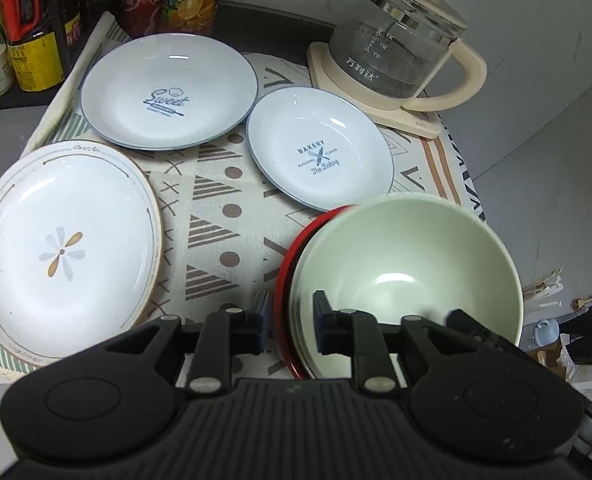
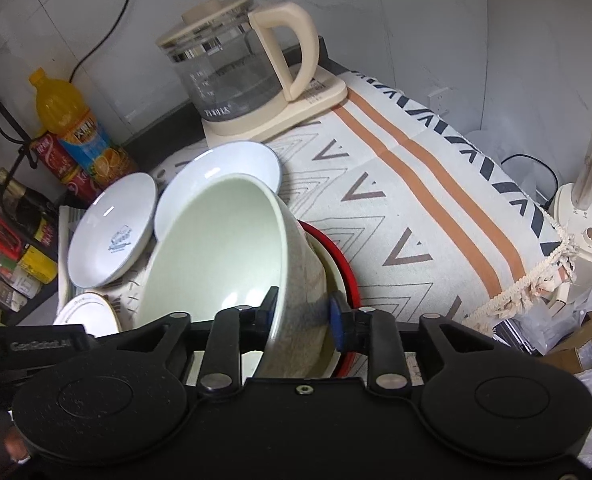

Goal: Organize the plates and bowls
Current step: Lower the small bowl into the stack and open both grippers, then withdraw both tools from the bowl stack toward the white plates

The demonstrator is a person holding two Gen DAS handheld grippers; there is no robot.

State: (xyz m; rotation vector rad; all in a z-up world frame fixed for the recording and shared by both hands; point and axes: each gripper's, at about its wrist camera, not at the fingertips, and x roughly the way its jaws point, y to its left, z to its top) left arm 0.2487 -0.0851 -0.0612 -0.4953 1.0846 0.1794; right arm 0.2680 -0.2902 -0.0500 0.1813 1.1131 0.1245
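Both jaws clench bowl walls: the right gripper [image 2: 302, 314] pinches the side of the pale green bowl [image 2: 223, 240], one finger inside and one outside, while the left gripper [image 1: 289, 320] straddles the rims of the red bowl [image 1: 283, 280] and the cream one nested in it. The green bowl is glossy within, matte and speckled outside, tilted and resting in that stack on the patterned cloth [image 1: 215, 216], near three glazed white plates.
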